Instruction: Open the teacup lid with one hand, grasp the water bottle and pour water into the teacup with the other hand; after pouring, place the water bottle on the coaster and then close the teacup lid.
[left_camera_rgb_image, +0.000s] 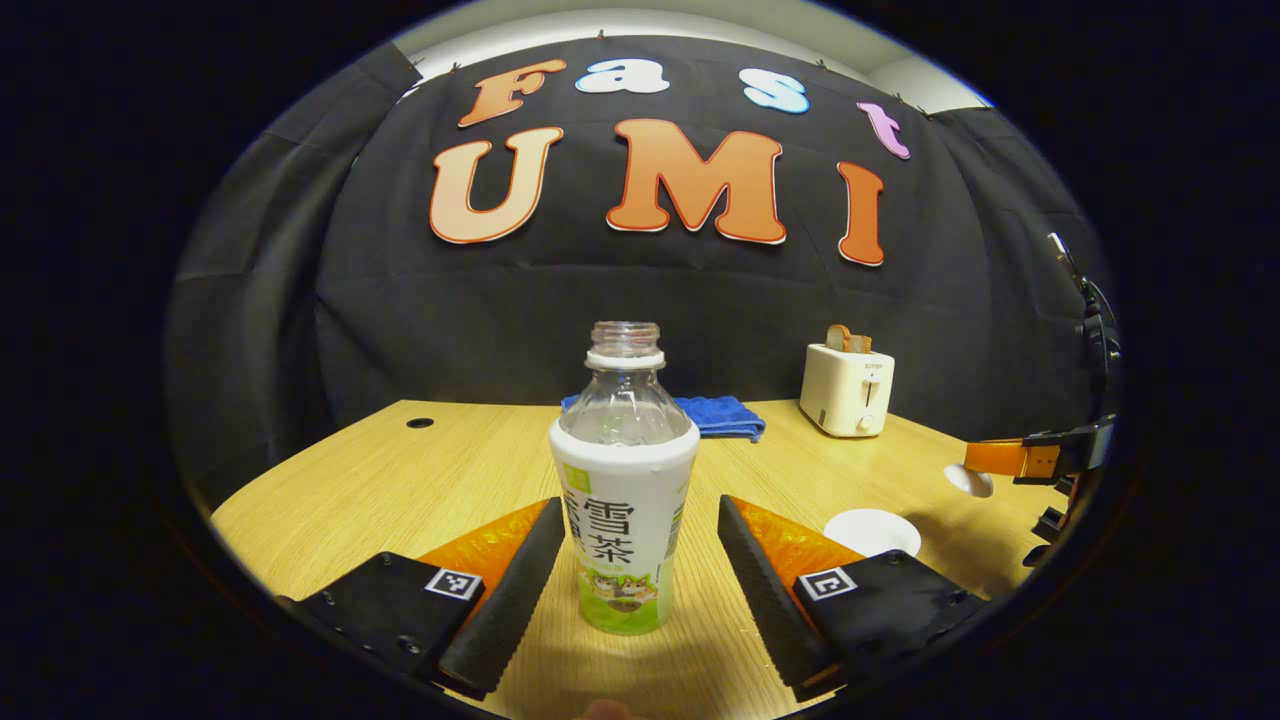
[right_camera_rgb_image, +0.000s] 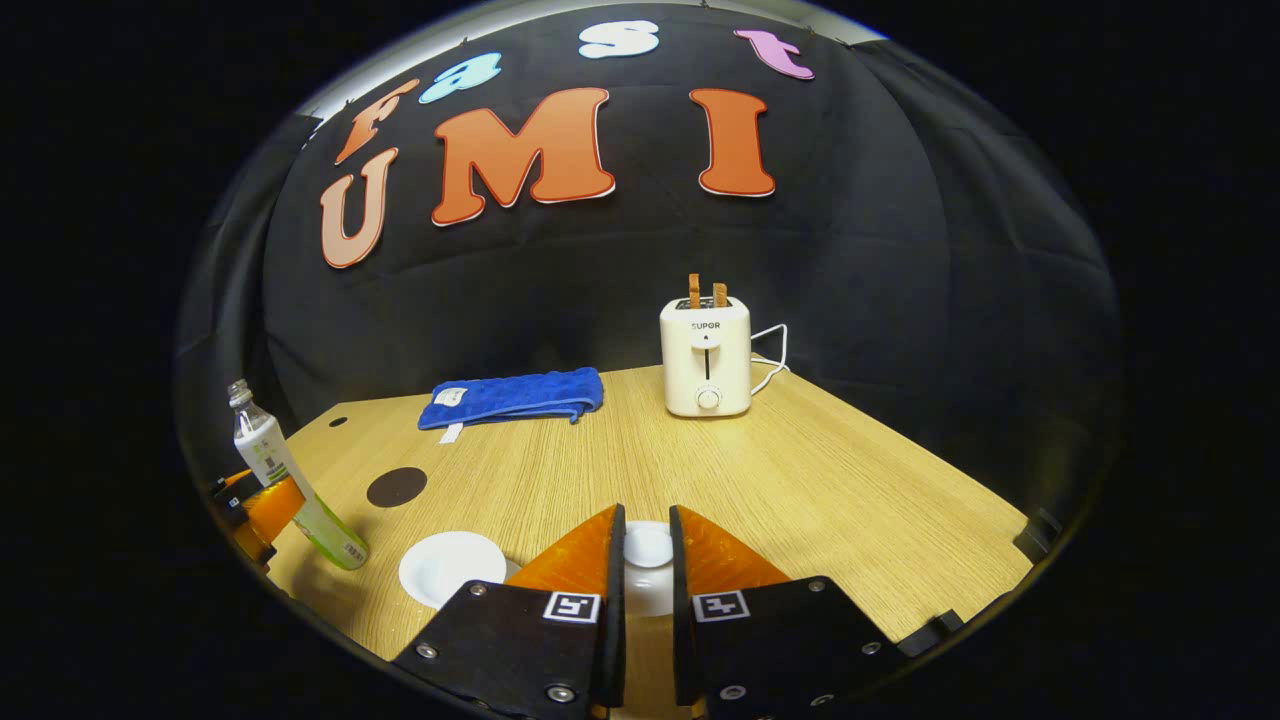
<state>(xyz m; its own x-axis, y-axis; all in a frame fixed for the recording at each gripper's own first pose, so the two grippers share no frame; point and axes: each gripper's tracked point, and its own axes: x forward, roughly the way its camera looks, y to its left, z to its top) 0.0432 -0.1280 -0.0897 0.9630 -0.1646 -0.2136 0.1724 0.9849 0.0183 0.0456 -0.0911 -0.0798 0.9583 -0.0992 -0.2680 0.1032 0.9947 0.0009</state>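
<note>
An uncapped plastic water bottle with a white and green label stands upright on the wooden table. My left gripper is open around it, one finger on each side with a gap to the label. In the right gripper view the bottle stands at the far left with the left gripper beside it. My right gripper is shut on the white knob of the teacup lid; the cup beneath is mostly hidden by the fingers. The right gripper reaches in at the right edge over a white piece.
A white round saucer lies left of my right gripper, and a dark brown round coaster lies behind it. A cream toaster with toast and a folded blue cloth stand at the back. The saucer lies right of the bottle.
</note>
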